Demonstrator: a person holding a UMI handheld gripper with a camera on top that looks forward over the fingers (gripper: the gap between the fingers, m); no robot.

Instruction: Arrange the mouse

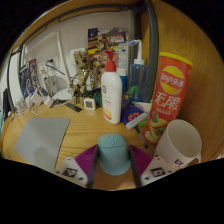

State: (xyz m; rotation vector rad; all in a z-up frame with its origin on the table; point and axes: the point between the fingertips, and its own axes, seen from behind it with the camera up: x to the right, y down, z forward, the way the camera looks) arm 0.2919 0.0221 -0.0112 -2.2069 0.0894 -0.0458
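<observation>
A light blue mouse sits between my gripper's two fingers, just above the wooden desk. The purple pads press on both of its sides, so the gripper is shut on the mouse. A grey mouse mat lies on the desk to the left, ahead of the left finger. The underside of the mouse is hidden.
A white lotion bottle, a blue-capped bottle and a red crisps can stand beyond the fingers. A white cup stands to the right. Cables, a small white cube and clutter fill the back left.
</observation>
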